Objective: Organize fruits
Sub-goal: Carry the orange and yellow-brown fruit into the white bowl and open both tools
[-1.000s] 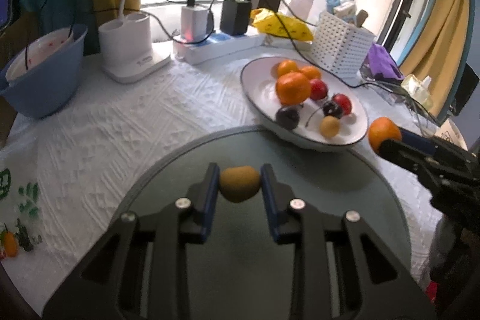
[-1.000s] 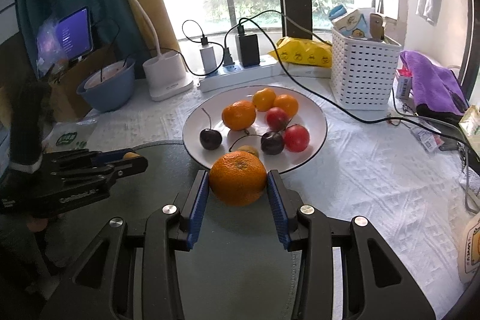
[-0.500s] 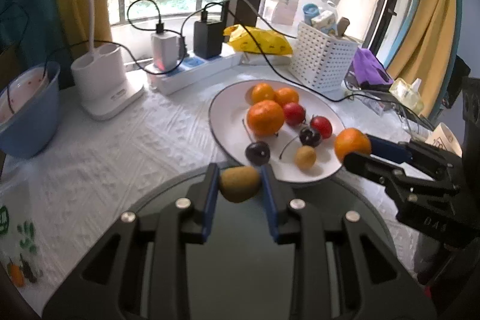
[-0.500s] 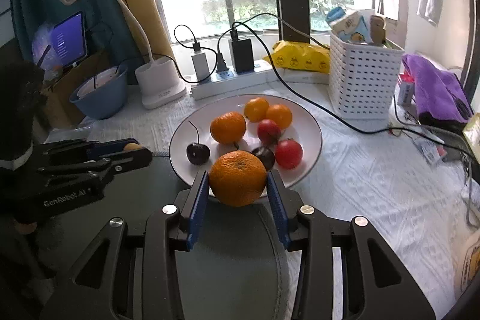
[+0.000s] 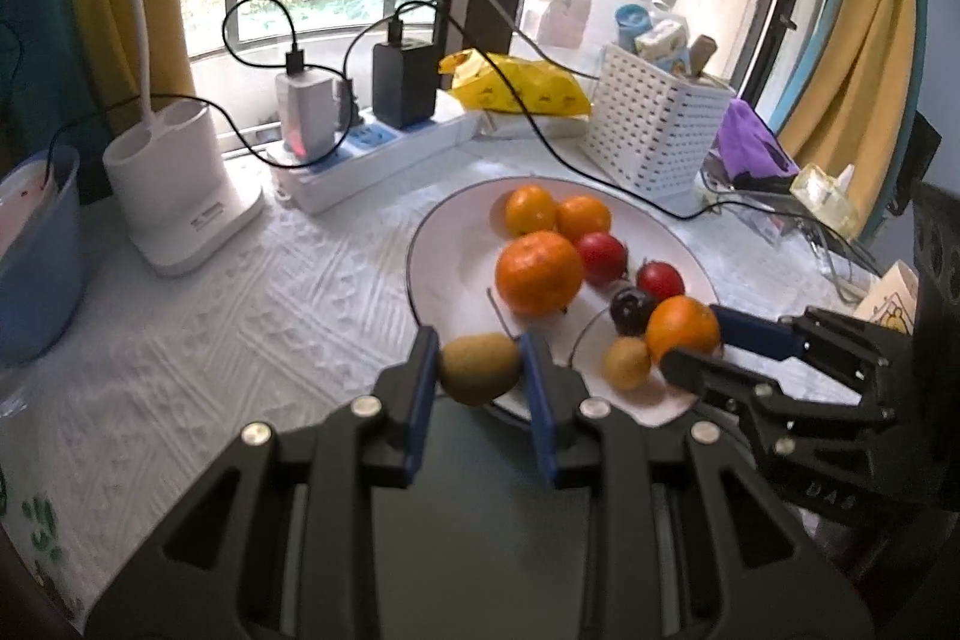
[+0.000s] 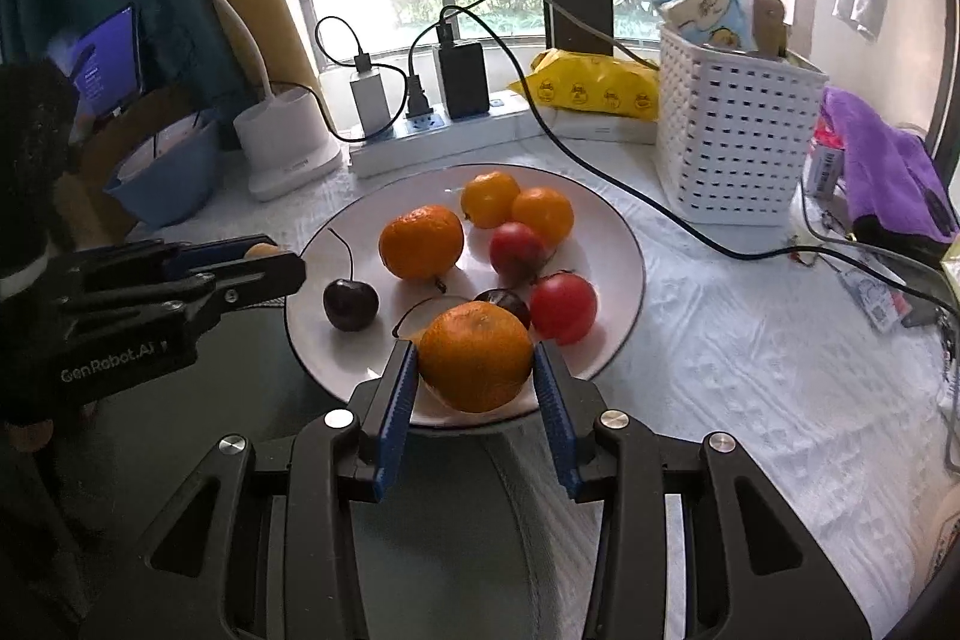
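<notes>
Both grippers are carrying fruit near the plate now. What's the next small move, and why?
Probably lower the right gripper a little and release its orange onto the bare near part of the white plate. The orange already hangs over the plate's near rim, ahead of the left gripper, whose kiwi is only at the plate's edge.

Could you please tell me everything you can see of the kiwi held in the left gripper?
The kiwi is small, oval and brown-green, with a matte, slightly fuzzy skin. It looks whole and unbruised. It lies sideways between the blue pads of the left gripper, which press on both of its ends. It hangs at the near rim of the white plate, touching nothing else that can be seen.
</notes>
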`<act>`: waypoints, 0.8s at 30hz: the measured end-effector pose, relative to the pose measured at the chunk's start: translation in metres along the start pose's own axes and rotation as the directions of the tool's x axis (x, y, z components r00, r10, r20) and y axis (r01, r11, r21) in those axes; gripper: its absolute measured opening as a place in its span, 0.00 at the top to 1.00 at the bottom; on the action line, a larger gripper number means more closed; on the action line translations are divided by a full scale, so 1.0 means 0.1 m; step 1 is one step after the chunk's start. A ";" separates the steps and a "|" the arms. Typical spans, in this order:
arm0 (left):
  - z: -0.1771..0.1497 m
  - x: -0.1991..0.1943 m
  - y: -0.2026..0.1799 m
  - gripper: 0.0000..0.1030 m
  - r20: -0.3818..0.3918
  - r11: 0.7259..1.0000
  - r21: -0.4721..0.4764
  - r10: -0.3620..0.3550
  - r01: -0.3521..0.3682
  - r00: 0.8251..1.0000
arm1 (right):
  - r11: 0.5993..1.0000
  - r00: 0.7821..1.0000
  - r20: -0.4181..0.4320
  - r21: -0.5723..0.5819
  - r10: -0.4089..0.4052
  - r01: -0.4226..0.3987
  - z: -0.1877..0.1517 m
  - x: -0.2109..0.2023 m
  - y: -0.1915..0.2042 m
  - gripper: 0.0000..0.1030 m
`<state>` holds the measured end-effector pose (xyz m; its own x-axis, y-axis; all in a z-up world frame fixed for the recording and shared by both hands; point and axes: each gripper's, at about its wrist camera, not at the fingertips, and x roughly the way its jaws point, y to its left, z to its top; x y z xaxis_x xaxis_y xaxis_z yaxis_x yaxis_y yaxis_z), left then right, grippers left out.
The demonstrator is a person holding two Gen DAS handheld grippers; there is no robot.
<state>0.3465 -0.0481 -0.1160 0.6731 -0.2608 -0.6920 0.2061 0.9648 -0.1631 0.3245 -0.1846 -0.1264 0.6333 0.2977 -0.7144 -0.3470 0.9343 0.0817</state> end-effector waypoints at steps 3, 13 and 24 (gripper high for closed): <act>0.02 0.07 0.04 0.72 -0.005 1.000 -0.014 -0.003 0.003 1.000 | 1.000 1.000 0.010 0.001 0.011 -0.011 0.04 0.04 0.01 0.59; 0.06 0.11 0.04 0.66 -0.016 1.000 -0.022 -0.003 0.002 1.000 | 1.000 0.999 0.046 0.024 -0.007 0.005 0.14 0.00 -0.03 0.51; 0.02 -0.18 -0.02 0.56 0.025 1.000 -0.022 -0.010 0.010 1.000 | 1.000 0.999 0.051 0.022 -0.018 0.017 0.08 -0.16 0.04 0.51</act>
<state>0.3358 -0.0455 -0.1018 0.6887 -0.2711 -0.6725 0.1973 0.9625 -0.1860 0.3185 -0.1842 -0.1093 0.6740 0.2901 -0.6794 -0.3206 0.9434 0.0848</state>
